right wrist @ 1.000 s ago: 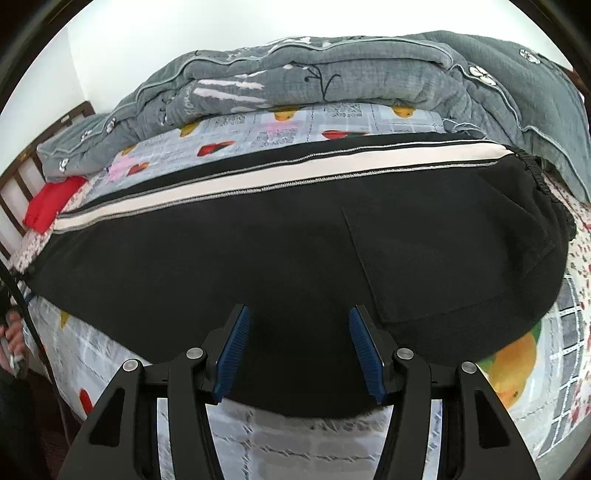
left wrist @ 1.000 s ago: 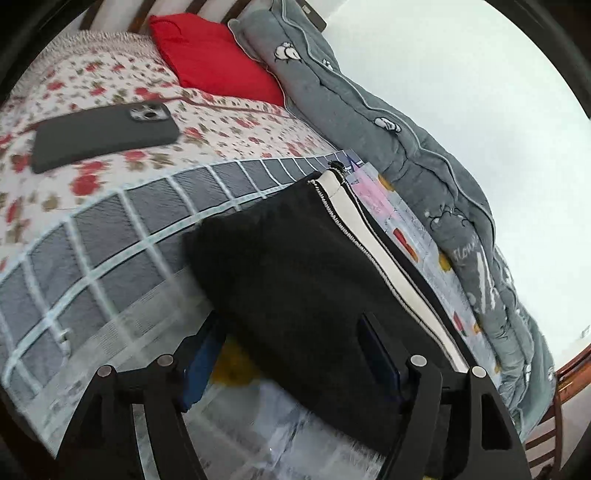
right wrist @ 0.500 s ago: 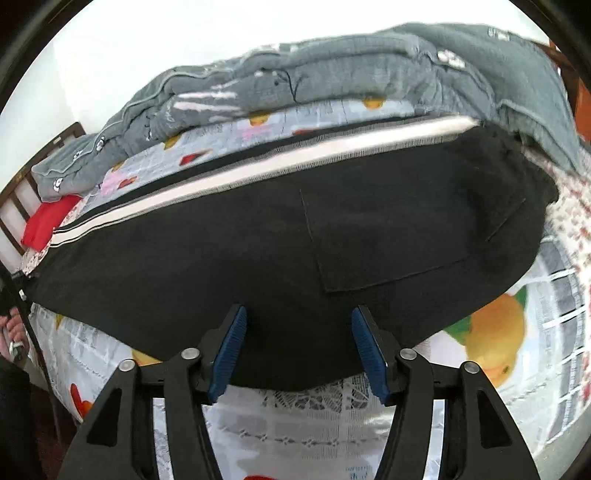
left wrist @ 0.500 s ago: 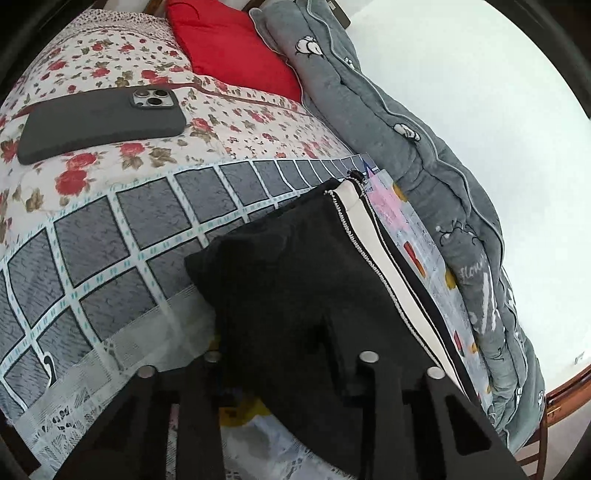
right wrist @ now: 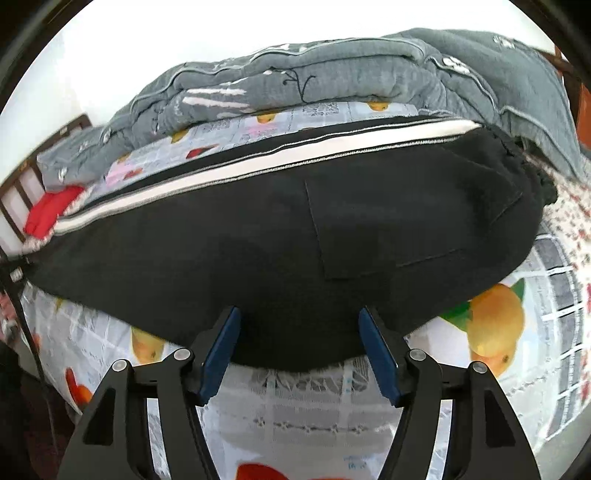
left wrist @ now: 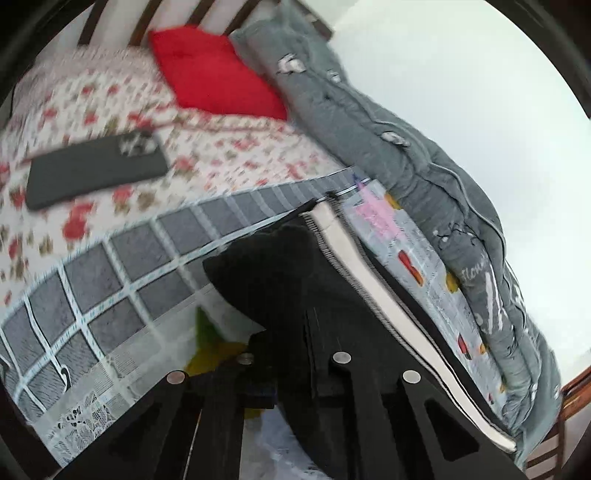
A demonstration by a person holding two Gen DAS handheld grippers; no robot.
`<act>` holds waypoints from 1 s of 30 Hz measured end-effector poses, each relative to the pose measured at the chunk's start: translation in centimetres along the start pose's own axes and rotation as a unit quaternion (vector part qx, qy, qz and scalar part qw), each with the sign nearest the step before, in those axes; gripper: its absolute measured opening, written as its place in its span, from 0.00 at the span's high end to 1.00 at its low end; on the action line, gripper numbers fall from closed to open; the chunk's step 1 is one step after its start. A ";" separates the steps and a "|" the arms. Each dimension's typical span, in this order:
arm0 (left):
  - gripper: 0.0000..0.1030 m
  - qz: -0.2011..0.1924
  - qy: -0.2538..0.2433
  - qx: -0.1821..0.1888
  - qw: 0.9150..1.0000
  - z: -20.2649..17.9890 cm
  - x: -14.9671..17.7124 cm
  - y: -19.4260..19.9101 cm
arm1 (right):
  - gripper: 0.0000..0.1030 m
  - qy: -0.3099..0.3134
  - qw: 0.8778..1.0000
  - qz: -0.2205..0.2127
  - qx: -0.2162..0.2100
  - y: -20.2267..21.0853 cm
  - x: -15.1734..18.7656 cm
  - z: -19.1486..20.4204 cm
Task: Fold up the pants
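Note:
Black pants (right wrist: 258, 240) with a white side stripe (right wrist: 295, 162) lie folded lengthwise across the bed, waistband to the right in the right wrist view. My left gripper (left wrist: 295, 332) is shut on the leg end of the pants (left wrist: 280, 269), and the cloth there is bunched and raised a little. My right gripper (right wrist: 299, 321) hovers at the pants' near edge below the back pocket (right wrist: 388, 229). Its jaws are opening, and the blue pads (right wrist: 221, 350) stand either side of the cloth's edge without pressing it.
A dark phone (left wrist: 96, 170) lies on the floral sheet (left wrist: 221, 158) beyond the leg end. A red pillow (left wrist: 214, 77) sits by the wooden headboard (left wrist: 110, 14). A rolled grey quilt (right wrist: 295, 74) runs along the far side against the wall. A fruit-print sheet (right wrist: 495, 325) covers the near edge.
The left gripper closed on the pants' leg end and lifted it slightly. The right gripper slid sideways along the near edge, and its jaws widened a little.

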State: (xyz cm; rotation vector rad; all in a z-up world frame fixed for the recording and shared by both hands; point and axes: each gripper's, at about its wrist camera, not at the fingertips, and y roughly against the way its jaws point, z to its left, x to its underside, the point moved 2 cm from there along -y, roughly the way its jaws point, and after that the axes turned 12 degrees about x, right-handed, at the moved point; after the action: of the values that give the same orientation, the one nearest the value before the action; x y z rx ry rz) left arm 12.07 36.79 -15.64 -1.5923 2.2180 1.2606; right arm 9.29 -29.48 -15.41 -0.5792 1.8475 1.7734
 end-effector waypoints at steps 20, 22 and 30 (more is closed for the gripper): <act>0.92 0.046 -0.240 0.064 0.967 -19.7 8.3 -0.6 | 0.36 -0.015 1.000 -0.014 -0.012 1.8 0.3 -2.8; 0.92 0.064 -0.249 0.086 0.963 -21.1 10.2 -1.1 | 0.36 -0.018 1.000 -0.016 -0.012 2.0 0.3 -3.2; 0.92 0.135 -0.308 0.149 0.930 -26.2 18.5 -1.5 | 0.36 -0.017 0.999 -0.024 -0.013 2.4 -0.2 -4.1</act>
State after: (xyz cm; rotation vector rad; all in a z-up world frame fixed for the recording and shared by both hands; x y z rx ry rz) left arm 14.26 5.33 -9.65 -0.6675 2.1038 1.1911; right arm 7.62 -33.48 -13.33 -0.5929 1.7760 1.7677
